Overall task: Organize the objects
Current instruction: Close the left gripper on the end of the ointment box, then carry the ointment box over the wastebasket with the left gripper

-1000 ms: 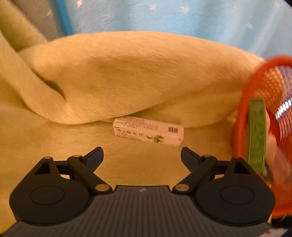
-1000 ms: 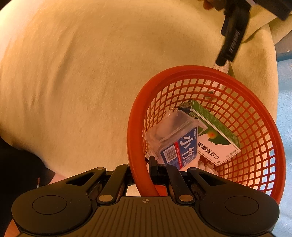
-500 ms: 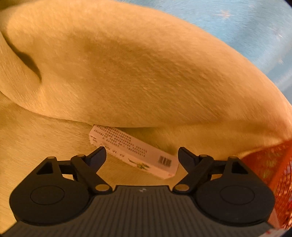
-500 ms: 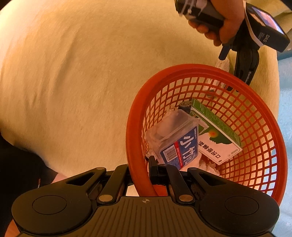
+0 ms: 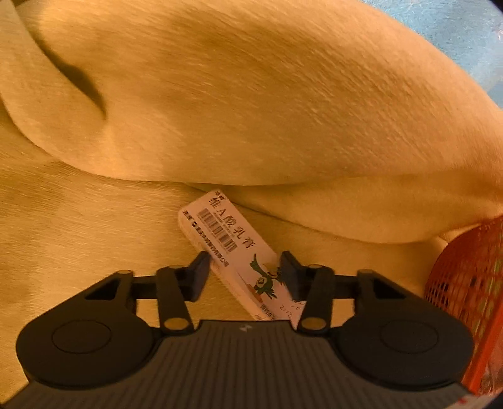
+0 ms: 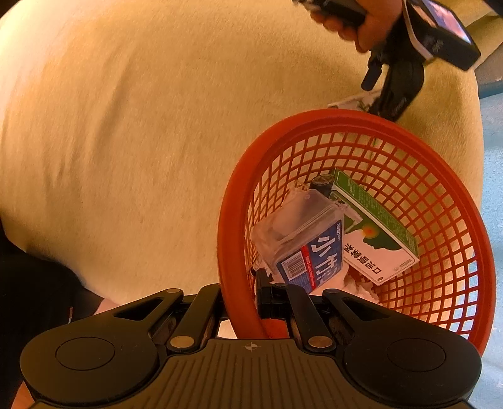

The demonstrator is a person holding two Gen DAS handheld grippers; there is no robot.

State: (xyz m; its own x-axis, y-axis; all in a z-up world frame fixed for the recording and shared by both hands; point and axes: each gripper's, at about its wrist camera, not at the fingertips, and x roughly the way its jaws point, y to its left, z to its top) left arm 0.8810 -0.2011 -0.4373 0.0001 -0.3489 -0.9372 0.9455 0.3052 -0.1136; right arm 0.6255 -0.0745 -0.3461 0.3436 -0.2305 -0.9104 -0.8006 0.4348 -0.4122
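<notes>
One slim white carton (image 5: 234, 251) with a barcode, black characters and a green bird print lies slanted on the cream plush blanket (image 5: 94, 226), low in the centre of the left wrist view, its far end tucked against a thick fold of the same fabric. The left gripper (image 5: 243, 267) has its two fingers spread to either side of the carton's lower half; both tips sit right at its long edges, though whether they press on it cannot be told. At the right edge of that frame a slice of the red mesh basket (image 5: 465, 283) shows.

In the right wrist view the basket (image 6: 440, 151) fills the lower right, resting on the blanket (image 6: 125, 141). The right gripper (image 6: 240, 302) is pinched on the basket's near rim, one finger outside and one inside. Inside the basket lie a clear plastic case with a blue label (image 6: 301, 239) and, touching it on the right, a green and white box (image 6: 374, 232); a small dark cap (image 6: 322, 184) shows between their far ends. At the upper right a hand (image 6: 361, 22) holds the left gripper (image 6: 382, 85) over the carton (image 6: 352, 102), just beyond the basket's far rim.
</notes>
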